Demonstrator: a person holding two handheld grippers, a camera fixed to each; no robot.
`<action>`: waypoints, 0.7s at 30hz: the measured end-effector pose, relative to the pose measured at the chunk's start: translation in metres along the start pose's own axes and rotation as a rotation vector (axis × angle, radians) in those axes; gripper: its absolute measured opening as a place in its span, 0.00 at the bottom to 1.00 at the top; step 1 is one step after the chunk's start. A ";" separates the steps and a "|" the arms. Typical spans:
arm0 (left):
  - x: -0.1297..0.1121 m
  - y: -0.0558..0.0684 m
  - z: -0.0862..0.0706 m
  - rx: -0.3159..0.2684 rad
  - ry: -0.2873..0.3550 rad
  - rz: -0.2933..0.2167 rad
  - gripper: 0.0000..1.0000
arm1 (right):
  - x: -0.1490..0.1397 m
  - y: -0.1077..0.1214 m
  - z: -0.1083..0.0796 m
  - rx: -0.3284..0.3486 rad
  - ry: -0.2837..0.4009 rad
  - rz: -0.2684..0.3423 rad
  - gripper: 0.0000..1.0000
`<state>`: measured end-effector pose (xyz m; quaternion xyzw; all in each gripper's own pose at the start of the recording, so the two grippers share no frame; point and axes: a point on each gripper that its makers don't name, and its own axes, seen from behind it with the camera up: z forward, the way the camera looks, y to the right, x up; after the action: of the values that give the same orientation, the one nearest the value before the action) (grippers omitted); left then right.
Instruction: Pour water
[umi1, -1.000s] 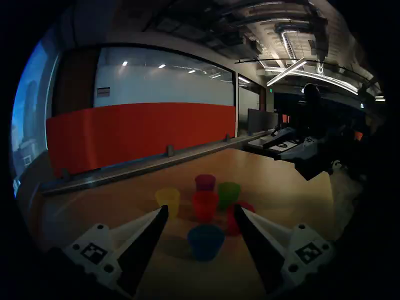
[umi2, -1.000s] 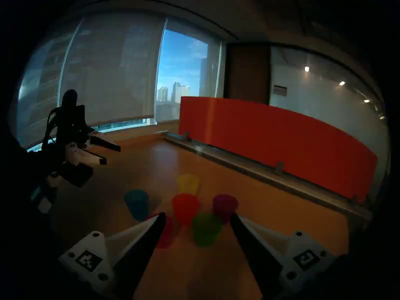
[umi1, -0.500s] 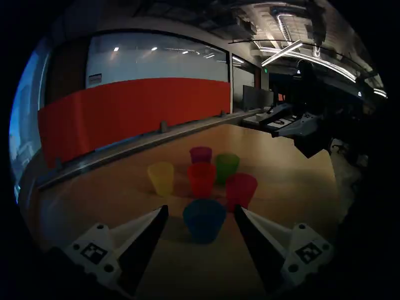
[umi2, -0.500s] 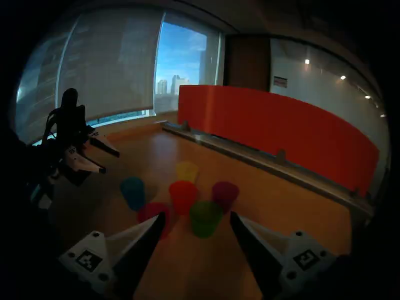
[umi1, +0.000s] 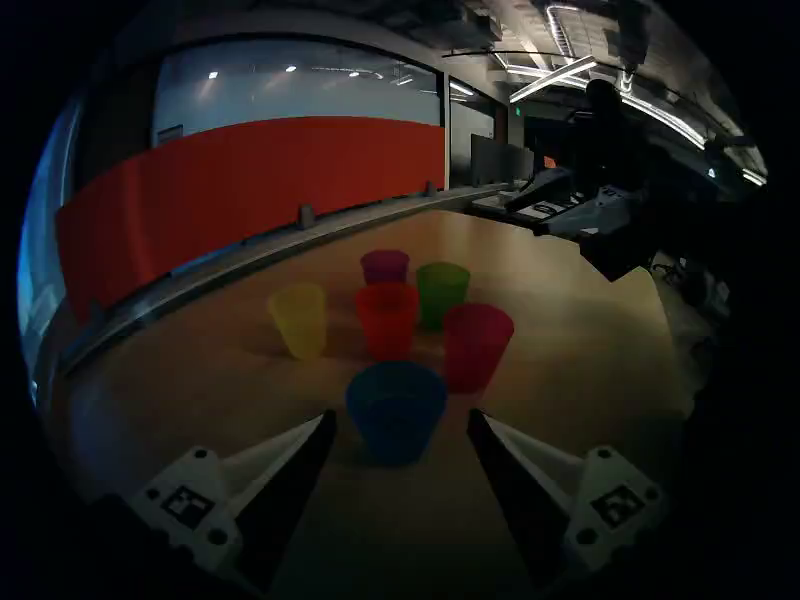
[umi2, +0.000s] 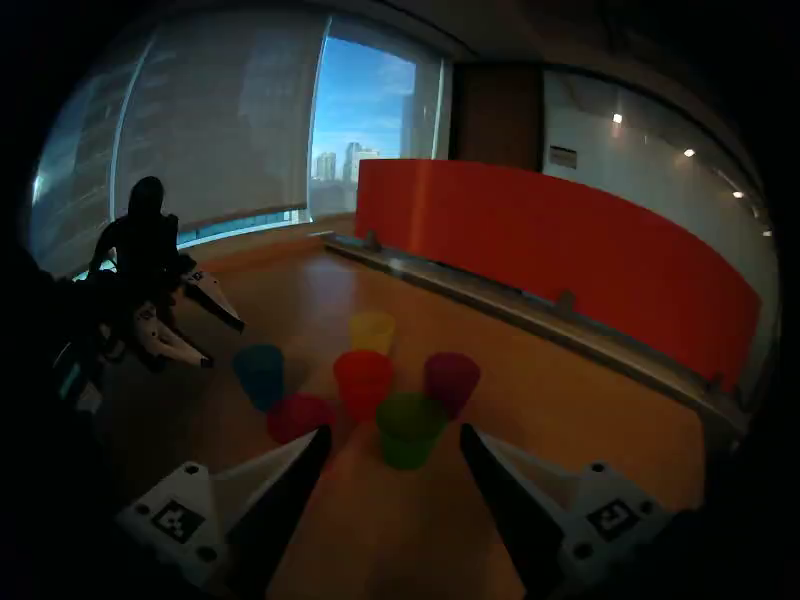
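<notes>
Tabletop (umi1: 580, 340) of wood under coloured cups (umi1: 388, 318), orange partition (umi1: 250, 190) behind; left gripper (umi1: 400, 415) and right gripper (umi2: 394, 430) wide, empty.

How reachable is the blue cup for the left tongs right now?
Probably yes. The blue cup stands just ahead of the open left tongs, centred in their gap, nothing in front of it. The dark red cup close behind it might get nudged.

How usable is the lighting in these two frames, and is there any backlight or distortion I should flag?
Left gripper view: dim overall, the blue cup is murky, though cup colours are distinguishable. Right gripper view: the bright window backlights the left gripper, leaving much of it in silhouette. Both views: fisheye bows the straight edges of the red panel.
</notes>
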<state>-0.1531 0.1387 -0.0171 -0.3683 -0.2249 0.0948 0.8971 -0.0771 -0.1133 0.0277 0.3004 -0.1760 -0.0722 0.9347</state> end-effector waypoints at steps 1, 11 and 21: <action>-0.002 -0.001 0.002 0.000 -0.006 0.002 0.98 | -0.001 0.000 0.001 0.001 -0.003 -0.001 0.99; -0.014 -0.004 0.025 -0.019 -0.062 -0.001 0.97 | -0.011 0.004 0.014 0.012 -0.025 -0.002 1.00; -0.019 -0.007 0.044 -0.040 -0.086 -0.020 0.98 | -0.018 0.009 0.022 0.016 -0.040 0.006 1.00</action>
<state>-0.1904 0.1549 0.0090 -0.3795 -0.2689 0.0971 0.8799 -0.1011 -0.1133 0.0443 0.3056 -0.1960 -0.0741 0.9288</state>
